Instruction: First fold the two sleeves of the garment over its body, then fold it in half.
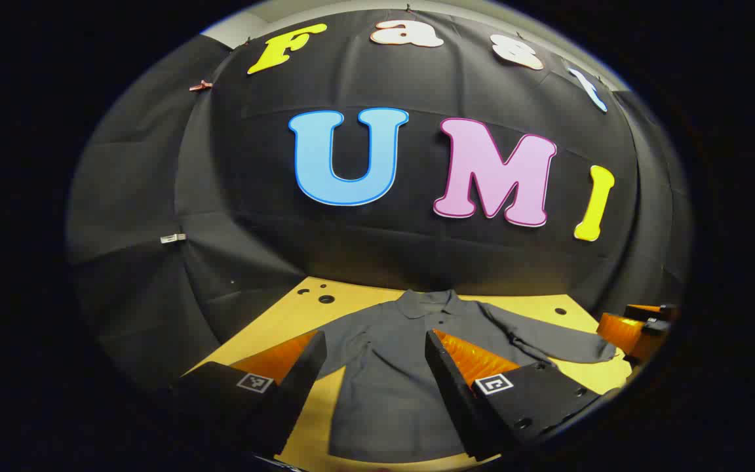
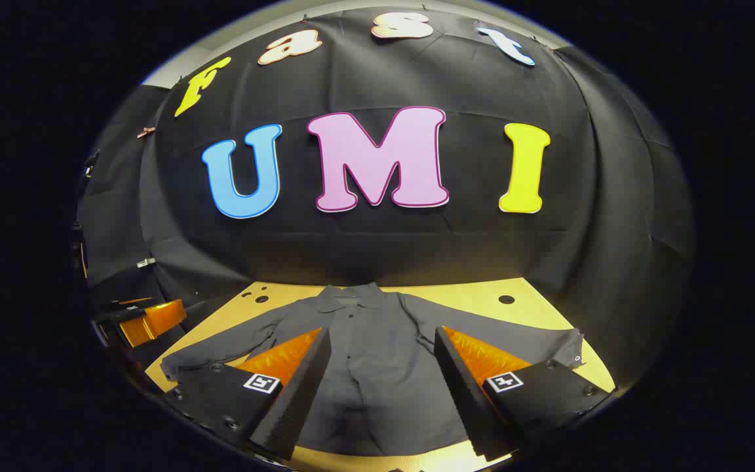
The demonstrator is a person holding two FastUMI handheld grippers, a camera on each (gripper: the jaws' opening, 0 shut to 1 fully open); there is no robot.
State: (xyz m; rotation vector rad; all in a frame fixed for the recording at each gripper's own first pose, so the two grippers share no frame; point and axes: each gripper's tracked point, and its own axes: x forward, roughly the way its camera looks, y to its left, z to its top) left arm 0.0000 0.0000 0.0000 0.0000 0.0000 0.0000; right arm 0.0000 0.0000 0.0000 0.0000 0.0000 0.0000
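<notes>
A dark grey long-sleeved shirt (image 1: pixel 390 367) (image 2: pixel 371 354) lies flat and face up on the yellow table, collar toward the back wall, both sleeves spread out to the sides. My left gripper (image 1: pixel 374 344) hovers open above the shirt's body with nothing between its fingers. My right gripper (image 2: pixel 383 339) is likewise open and held above the shirt's middle. The right gripper's orange and black fingers (image 1: pixel 639 324) appear at the right edge of the left gripper view, near one cuff. The left gripper's fingers (image 2: pixel 145 321) appear at the left edge of the right gripper view.
The yellow table (image 1: pixel 299 308) (image 2: pixel 476 295) has a few dark round holes near its back corners. The black cloth wall stands close behind it. Bare tabletop flanks the shirt near the collar.
</notes>
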